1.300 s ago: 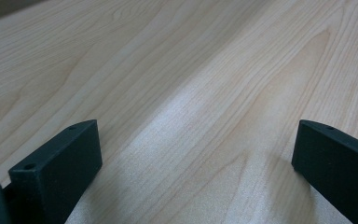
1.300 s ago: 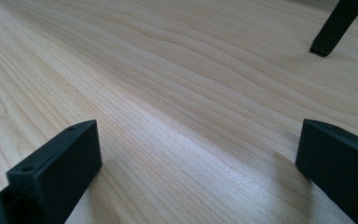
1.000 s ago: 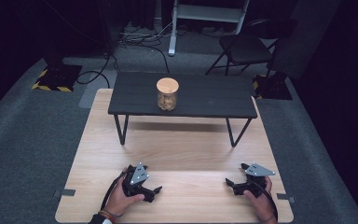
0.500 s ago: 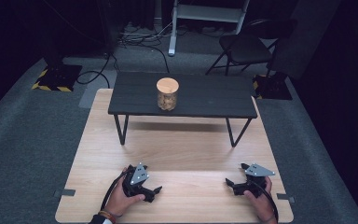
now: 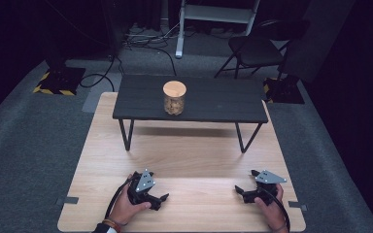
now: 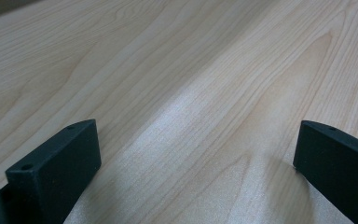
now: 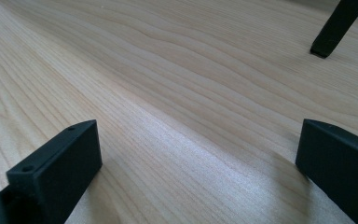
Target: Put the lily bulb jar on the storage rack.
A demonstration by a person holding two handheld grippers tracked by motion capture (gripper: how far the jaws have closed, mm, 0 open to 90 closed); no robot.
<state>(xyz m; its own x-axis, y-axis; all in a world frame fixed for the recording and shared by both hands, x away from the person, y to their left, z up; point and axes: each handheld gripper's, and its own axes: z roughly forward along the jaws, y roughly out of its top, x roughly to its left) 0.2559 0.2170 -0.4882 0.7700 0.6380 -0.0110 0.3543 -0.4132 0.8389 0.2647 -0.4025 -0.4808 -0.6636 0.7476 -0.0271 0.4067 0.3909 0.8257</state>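
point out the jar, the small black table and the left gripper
jar [image 5: 174, 98], high view, on its glass side below the lid
small black table [image 5: 223, 99], high view, on bare tabletop
left gripper [image 5: 161, 199], high view, between its fingertips

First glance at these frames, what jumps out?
A lidded glass jar with something brownish inside stands alone on the small black table, which sits at the far end of the pale wooden tabletop. Near the front edge, the left gripper and right gripper rest low on the wood, one in each hand, jaws apart and holding nothing. A black folding chair stands in the dark beyond.
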